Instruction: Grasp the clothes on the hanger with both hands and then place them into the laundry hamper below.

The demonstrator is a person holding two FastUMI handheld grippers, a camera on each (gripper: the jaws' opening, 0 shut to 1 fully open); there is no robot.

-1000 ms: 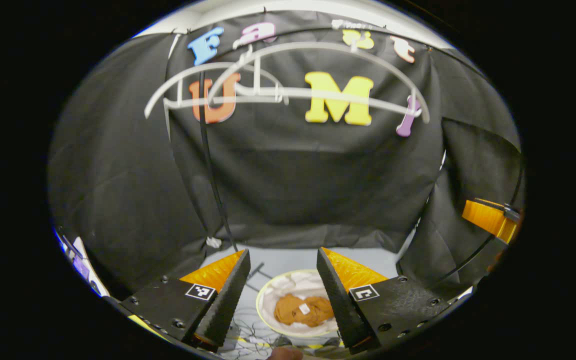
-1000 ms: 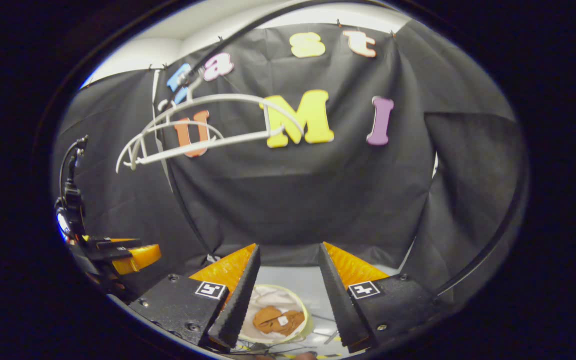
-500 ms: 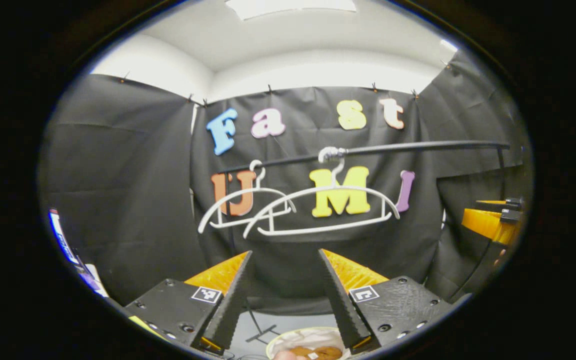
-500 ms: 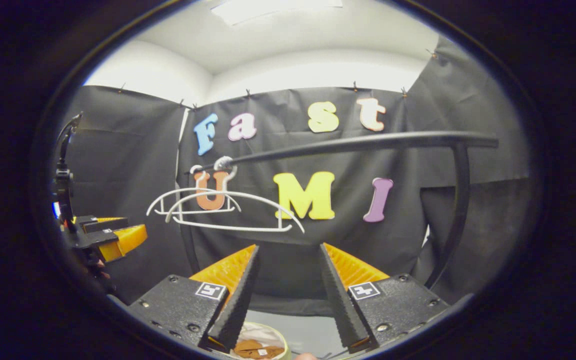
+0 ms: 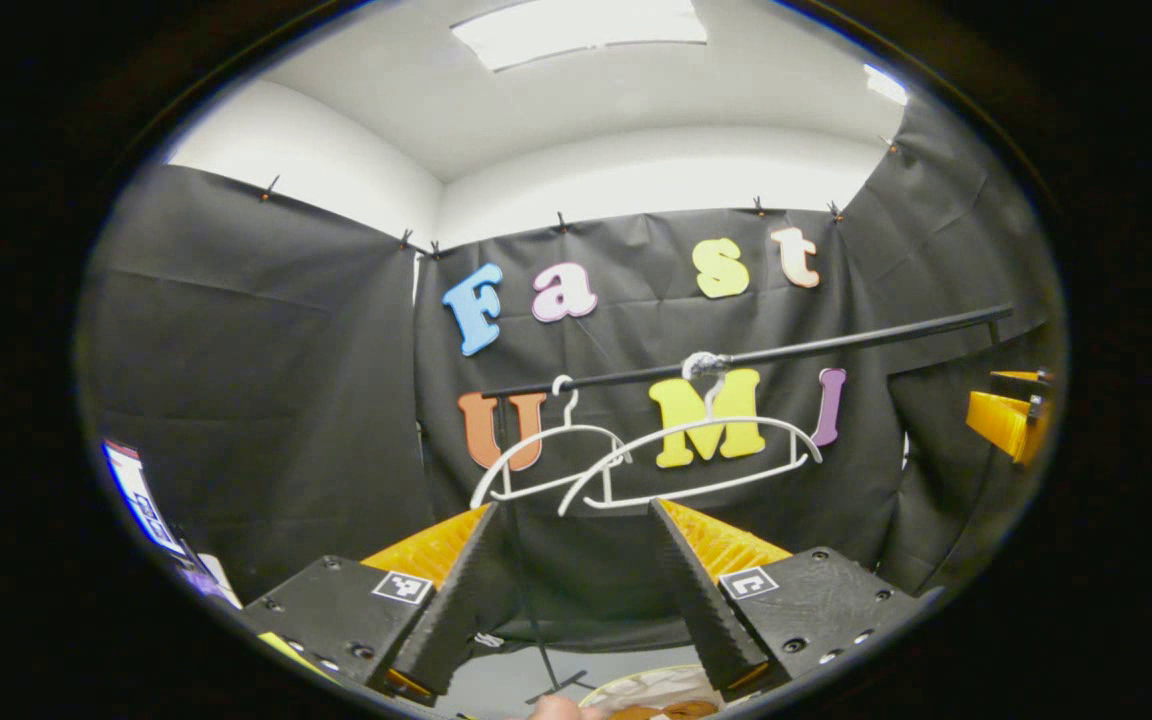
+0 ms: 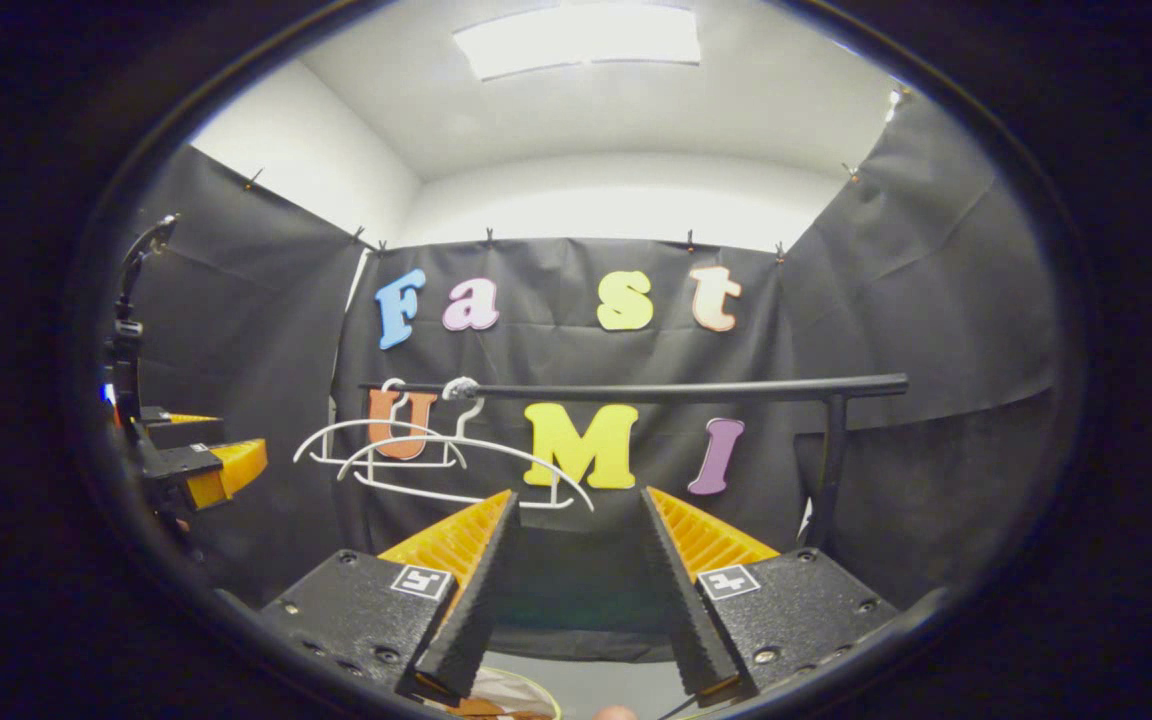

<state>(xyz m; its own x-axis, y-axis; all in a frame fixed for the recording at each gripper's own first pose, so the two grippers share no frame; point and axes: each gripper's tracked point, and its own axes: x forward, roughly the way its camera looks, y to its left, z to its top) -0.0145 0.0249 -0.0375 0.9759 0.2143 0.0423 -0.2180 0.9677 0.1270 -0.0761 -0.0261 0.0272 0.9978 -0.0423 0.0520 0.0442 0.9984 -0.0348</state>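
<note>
Orange cloth, the clothes (image 5: 661, 710), sits at the bottom centre of the left gripper view, already inside the laundry hamper (image 5: 636, 685), whose pale rim peeks up between your left claw's fingers. Left claw (image 5: 576, 585) is spread wide with nothing between the fingers. Right claw (image 6: 571, 590) is also apart and empty, low in the right gripper view, with the hamper rim (image 6: 536, 703) showing bottom centre under it.

Judged from that, the drop looks done; the step in hand is clearing away. Do it well: keep both claws apart, lift straight and level, and don't sweep sideways over the hamper, so nothing gets dragged back out.

A fingertip (image 5: 556, 708) shows at the bottom edge of the left gripper view, just beside the hamper rim; mind it.

Further off, mid frame, two bare white hangers (image 5: 636, 455) hang from the black rail (image 5: 766, 350), nothing draped on them. They're ahead of and above the claw tips, so they're the nearest snag if you rise forward. The rail's upright post (image 6: 831, 465) stands right of centre in the right gripper view.

Open room: the space under the hangers and back toward you. Your other claw shows at each view's side edge, well apart. Far back is the booth wall, ceiling light at top centre.
</note>
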